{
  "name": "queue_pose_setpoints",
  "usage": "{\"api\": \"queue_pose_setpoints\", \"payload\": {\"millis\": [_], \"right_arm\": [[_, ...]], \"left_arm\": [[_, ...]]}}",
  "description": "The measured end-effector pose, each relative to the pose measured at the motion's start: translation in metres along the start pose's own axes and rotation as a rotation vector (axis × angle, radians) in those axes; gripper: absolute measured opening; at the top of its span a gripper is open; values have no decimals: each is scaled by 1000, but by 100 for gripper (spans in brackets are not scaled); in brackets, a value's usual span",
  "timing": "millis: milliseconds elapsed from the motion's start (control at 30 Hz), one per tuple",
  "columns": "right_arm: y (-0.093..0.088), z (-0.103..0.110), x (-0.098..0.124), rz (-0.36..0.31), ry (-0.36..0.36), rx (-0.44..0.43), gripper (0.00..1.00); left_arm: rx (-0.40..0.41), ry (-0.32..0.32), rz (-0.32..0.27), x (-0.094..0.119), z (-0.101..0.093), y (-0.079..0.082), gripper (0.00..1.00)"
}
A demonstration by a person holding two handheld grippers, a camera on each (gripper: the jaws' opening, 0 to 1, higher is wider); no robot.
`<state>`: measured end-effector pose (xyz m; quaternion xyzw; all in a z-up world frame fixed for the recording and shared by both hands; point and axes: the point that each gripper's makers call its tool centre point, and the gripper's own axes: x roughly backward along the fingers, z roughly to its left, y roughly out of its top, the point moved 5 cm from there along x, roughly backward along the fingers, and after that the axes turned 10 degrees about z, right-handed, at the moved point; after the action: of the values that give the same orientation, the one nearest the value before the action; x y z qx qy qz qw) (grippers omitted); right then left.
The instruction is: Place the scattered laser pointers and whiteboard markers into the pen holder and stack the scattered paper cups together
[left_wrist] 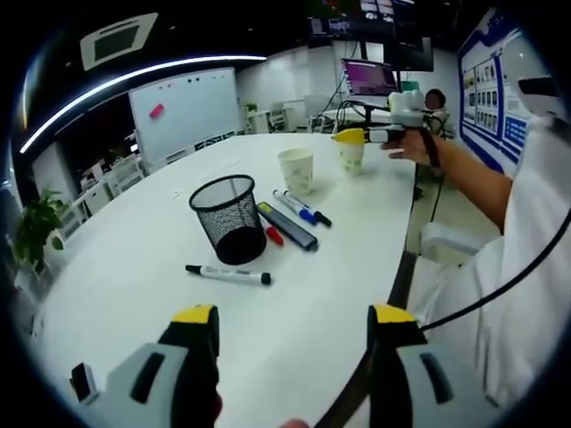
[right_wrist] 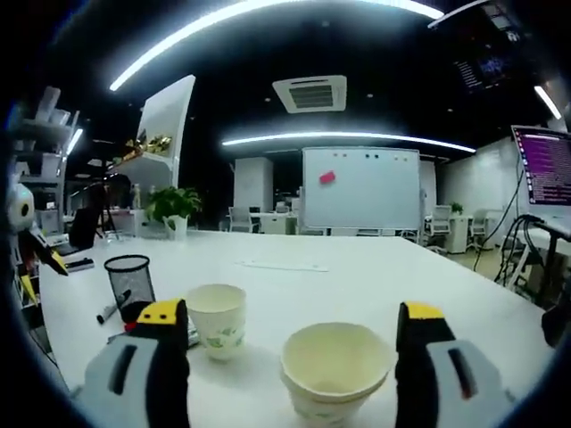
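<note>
My right gripper (right_wrist: 294,357) is spread wide and empty around the near cup (right_wrist: 336,366), with the second cup (right_wrist: 217,319) just beside it on the table (right_wrist: 357,267). Paper this thin will probably crush, so I'd pinch lightly below the rim. My left gripper (left_wrist: 294,343) hangs open and empty over bare table, well short of the markers (left_wrist: 227,274) around the holder (left_wrist: 229,218).

Bright ceiling light strips (right_wrist: 268,13) overhead (fisheye-bent edges), soft shadows, sharp focus.
</note>
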<state>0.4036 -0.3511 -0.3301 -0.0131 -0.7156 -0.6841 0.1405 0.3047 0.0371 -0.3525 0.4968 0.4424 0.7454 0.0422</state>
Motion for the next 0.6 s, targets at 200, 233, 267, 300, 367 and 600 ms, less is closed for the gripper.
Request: {"api": "queue_pose_setpoints", "payload": {"millis": [200,233,267,300,367,600], "right_arm": [[4,-1,2,-9,-9,3,97],[5,-1,2,-13,-9,3,97],[6,-1,3,-15,-9,4,97],[7,-1,3,-18,-9,4,97],[8,0,3,-23,-9,7,97],[9,2,2,-25,-14,5,96]], "left_arm": [[0,0,-3,0,0,1,68],[0,-1,-1,0,0,1,68],[-2,-1,0,0,0,1,68],[-3,-2,1,0,0,1,68],[-2,-1,1,0,0,1,68],[-1,4,-4,1,1,1,68]]}}
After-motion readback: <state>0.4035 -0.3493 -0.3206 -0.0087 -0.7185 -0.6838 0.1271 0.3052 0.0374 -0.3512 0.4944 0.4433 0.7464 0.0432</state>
